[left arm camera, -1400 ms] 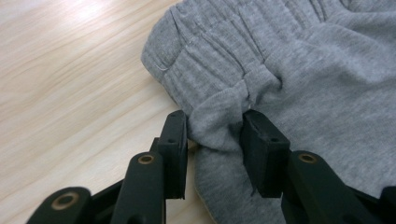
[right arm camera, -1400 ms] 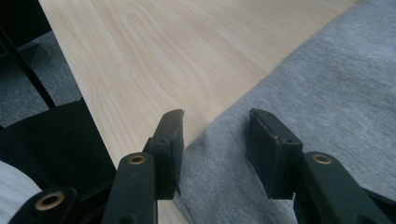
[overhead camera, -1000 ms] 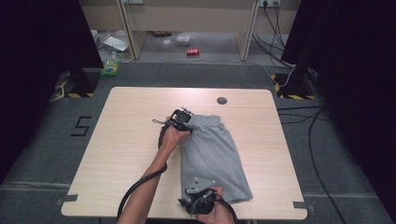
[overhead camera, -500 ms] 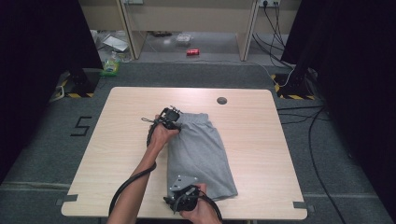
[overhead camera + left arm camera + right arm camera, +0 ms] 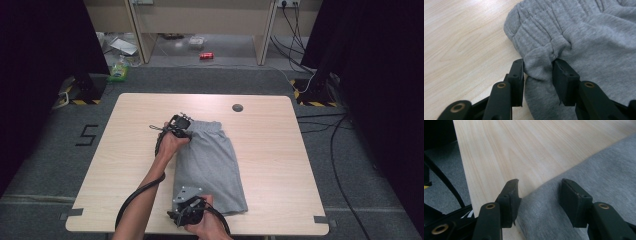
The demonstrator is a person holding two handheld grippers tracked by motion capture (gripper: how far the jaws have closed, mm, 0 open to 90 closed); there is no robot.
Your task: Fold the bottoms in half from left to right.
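Grey shorts (image 5: 210, 162) are lying toward the worktop's (image 5: 280, 150) near edge; my left tongs (image 5: 537, 68) are pinching the waistband, my right tongs (image 5: 539, 195) gaping around the hem, readying a fold.

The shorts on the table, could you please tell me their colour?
Plain heather grey shorts, clearest in the left gripper view.

grey shorts (image 5: 210, 162) | folded lengthwise, flat | mid-table, waistband at far end, hem near front edge
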